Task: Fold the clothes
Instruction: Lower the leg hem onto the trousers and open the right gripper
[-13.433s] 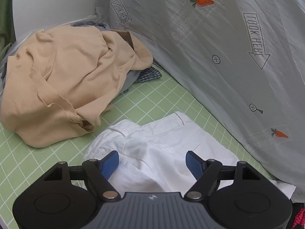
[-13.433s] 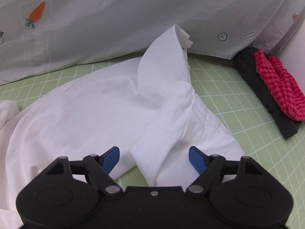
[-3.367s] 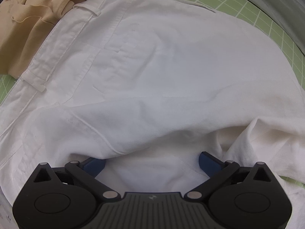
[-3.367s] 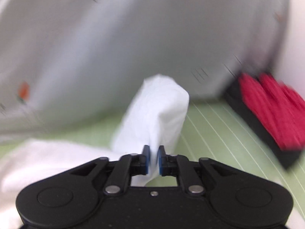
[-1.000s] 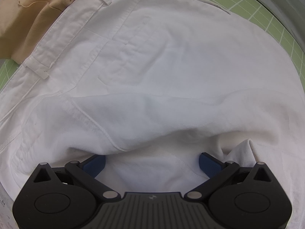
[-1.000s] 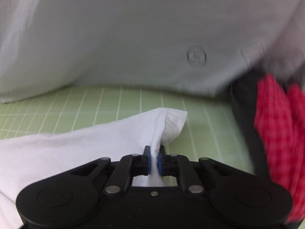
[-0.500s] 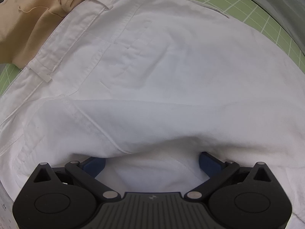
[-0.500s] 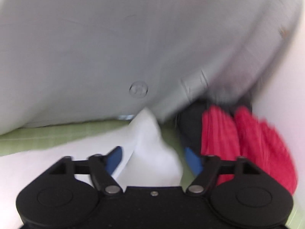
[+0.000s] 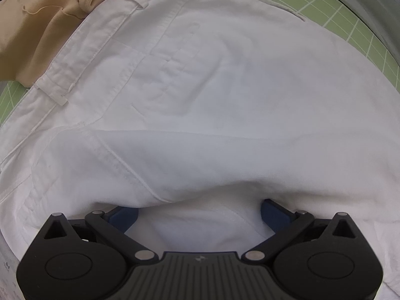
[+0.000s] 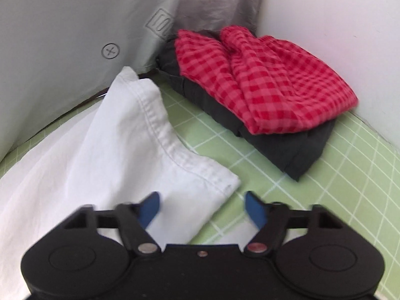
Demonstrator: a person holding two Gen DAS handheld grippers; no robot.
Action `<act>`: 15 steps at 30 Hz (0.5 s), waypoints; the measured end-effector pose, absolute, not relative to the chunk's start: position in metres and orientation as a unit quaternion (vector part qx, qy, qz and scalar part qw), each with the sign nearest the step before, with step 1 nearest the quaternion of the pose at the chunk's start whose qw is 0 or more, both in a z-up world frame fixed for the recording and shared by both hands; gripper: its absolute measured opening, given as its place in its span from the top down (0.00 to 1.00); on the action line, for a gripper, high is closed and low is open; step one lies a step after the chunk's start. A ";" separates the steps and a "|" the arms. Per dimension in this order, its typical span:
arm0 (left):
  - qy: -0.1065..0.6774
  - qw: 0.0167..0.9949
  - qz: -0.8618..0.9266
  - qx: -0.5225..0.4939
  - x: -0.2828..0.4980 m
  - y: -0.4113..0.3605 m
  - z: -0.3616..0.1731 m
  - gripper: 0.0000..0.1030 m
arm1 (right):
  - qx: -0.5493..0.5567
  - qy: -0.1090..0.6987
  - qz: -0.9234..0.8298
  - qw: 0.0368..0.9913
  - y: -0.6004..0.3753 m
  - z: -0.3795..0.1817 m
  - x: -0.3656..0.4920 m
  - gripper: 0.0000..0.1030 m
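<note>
White trousers (image 9: 200, 87) lie spread on the green grid mat (image 9: 325, 0), waistband at the upper left. My left gripper (image 9: 198, 212) is open, its blue fingertips tucked under a fold of the white cloth near the crotch. In the right wrist view the trouser leg end (image 10: 140, 135) lies flat on the mat (image 10: 350, 175), its hem pointing toward the back. My right gripper (image 10: 201, 210) is open and empty just above the hem corner.
A tan garment pile (image 9: 37, 20) lies at the upper left beside the waistband. A folded stack, red checked cloth (image 10: 262, 80) on dark cloth (image 10: 287, 150), sits at the back right against a white wall. A grey printed sheet (image 10: 62, 50) hangs behind.
My right gripper, shut on the trouser leg end a second ago, has opened and let it drop flat on the mat. The left gripper has stayed open under the fold.
</note>
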State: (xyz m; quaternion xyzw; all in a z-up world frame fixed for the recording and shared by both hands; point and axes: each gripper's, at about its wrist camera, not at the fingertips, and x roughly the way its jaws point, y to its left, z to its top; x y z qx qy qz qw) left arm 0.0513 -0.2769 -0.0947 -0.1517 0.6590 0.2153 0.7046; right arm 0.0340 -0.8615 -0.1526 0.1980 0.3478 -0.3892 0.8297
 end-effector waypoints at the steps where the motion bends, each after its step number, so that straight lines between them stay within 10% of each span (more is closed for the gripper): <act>1: 0.658 0.705 0.216 -0.152 0.049 -0.278 -0.094 0.00 | 0.203 0.347 -0.392 0.827 -0.863 -0.153 0.030 0.81; 9: 0.654 0.707 0.221 -0.154 0.031 -0.287 -0.086 0.00 | 0.230 0.342 -0.422 0.808 -0.872 -0.149 -0.005 0.88; 15: 0.657 0.713 0.198 -0.145 0.015 -0.297 -0.075 0.00 | 0.191 0.335 -0.423 0.820 -0.856 -0.124 -0.031 0.23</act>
